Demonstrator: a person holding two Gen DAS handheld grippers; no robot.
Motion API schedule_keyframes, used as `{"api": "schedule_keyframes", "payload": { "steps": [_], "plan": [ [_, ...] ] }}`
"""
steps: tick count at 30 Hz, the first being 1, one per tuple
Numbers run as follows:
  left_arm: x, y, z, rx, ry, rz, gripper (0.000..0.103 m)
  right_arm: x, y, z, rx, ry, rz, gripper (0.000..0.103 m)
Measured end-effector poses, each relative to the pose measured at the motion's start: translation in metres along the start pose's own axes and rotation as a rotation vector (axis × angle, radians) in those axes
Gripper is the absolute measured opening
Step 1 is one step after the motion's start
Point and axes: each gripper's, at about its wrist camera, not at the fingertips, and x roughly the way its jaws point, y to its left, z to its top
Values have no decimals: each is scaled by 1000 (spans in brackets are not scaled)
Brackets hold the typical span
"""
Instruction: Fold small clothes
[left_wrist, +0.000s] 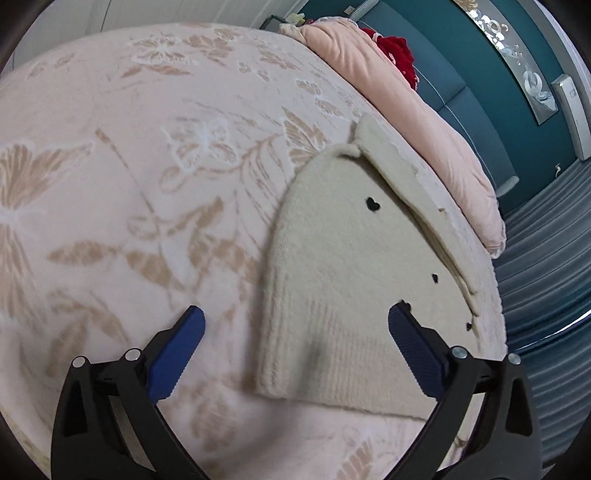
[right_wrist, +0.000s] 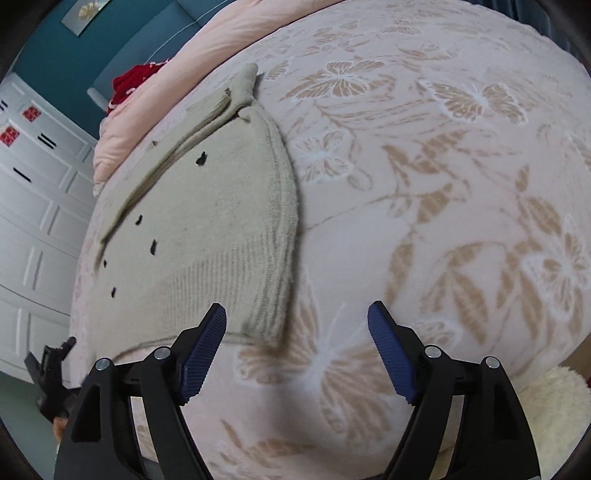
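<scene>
Both my left tongs (left_wrist: 295, 321) and right tongs (right_wrist: 297, 315) were wide open holding nothing, so I figured I'd snag the blanket (left_wrist: 147, 166) along with the sweater (left_wrist: 343, 258) hem

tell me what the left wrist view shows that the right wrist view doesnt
Only the left wrist view shows the curtain and the left gripper, open. Only the right wrist view shows the white cabinet, a fluffy cream item and the right gripper, open. Both show the cream sweater lying on the floral blanket, a pink quilt and a red item.
</scene>
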Motion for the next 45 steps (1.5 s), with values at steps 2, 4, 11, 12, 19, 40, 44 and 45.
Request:
{"api": "schedule_keyframes", "payload": {
  "steps": [2,4,11,12,19,40,44,45],
  "plan": [
    [7,-5,-1,-24,13,-5,98,5,4,2,29,-4,43,83],
    [14,-8,1,-50,15,4,98,12,9,5,63,-4,76,84],
    [27,-11,16,-174,57,-121,64,36,29,22,121,-22,110,75],
    [30,-12,17,-177,78,-126,43,38,31,25,117,-19,116,43],
    [4,-27,22,-115,176,-157,6,-19,39,42,111,-94,305,8],
    [-204,-29,-71,176,351,-277,6,-209,9,-84,-379,150,398,8],
    [-166,-85,-10,250,190,-299,7,-190,28,3,-254,-77,468,9],
    [-151,-96,5,255,141,-273,8,-176,30,25,-188,-132,461,11]
  ]
}}
